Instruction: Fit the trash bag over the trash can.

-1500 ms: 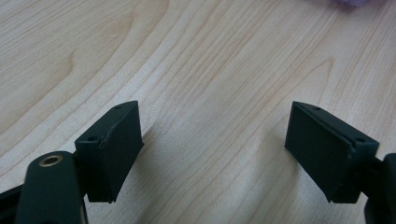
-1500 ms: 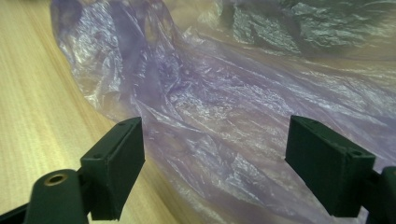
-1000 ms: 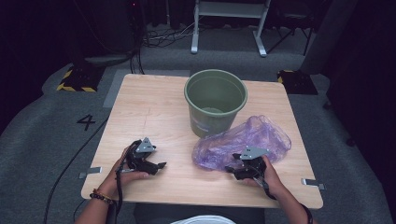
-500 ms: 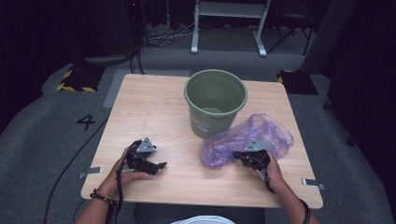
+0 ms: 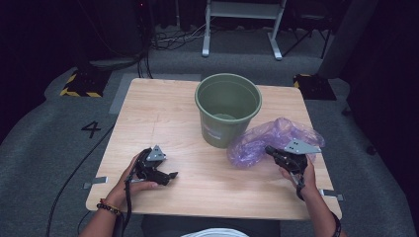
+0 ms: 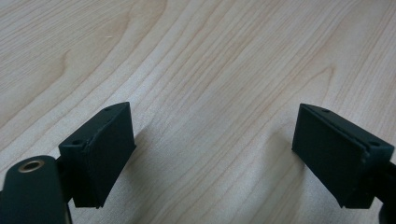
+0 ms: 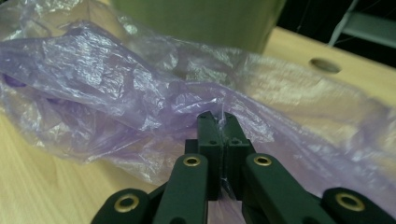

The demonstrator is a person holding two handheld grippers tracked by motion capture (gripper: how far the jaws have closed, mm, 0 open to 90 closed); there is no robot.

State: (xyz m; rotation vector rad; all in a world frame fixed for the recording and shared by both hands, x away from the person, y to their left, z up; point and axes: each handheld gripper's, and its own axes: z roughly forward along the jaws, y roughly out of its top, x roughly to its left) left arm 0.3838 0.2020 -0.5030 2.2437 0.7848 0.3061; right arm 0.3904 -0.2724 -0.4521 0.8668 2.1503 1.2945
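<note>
One green bucket (image 5: 228, 108) stands upright on the far half of the wooden table (image 5: 163, 113), its mouth open to the high view. Its inner wall and floor look bare and the same dull green, with nothing visible inside. A pale label sits low on its near side.

Just beside the bucket, toward the right edge of the table, lies a purple plastic bag (image 5: 276, 140). It is thin and see-through, crumpled into soft folds that catch the light, and it bulges loosely rather than lying flat. Its left end touches or nearly touches the foot of the bucket; I cannot tell which. In the right gripper view the bag (image 7: 116, 88) spreads across the tabletop in front of the bucket's green wall, glossy and wrinkled, with the wood showing faintly through it.

The right gripper (image 5: 272, 151), held in the person's right hand (image 5: 299, 173), has just been closing its jaws, and they now stand pressed together with a pinch of the bag's film caught between them; that gripper (image 7: 218, 122) shows the purple plastic gathered at its tips.

The left gripper (image 5: 170, 176) rests low near the table's front left, well apart from bag and bucket. Its jaws (image 6: 212, 149) stand wide apart over bare wood, holding nothing.
</note>
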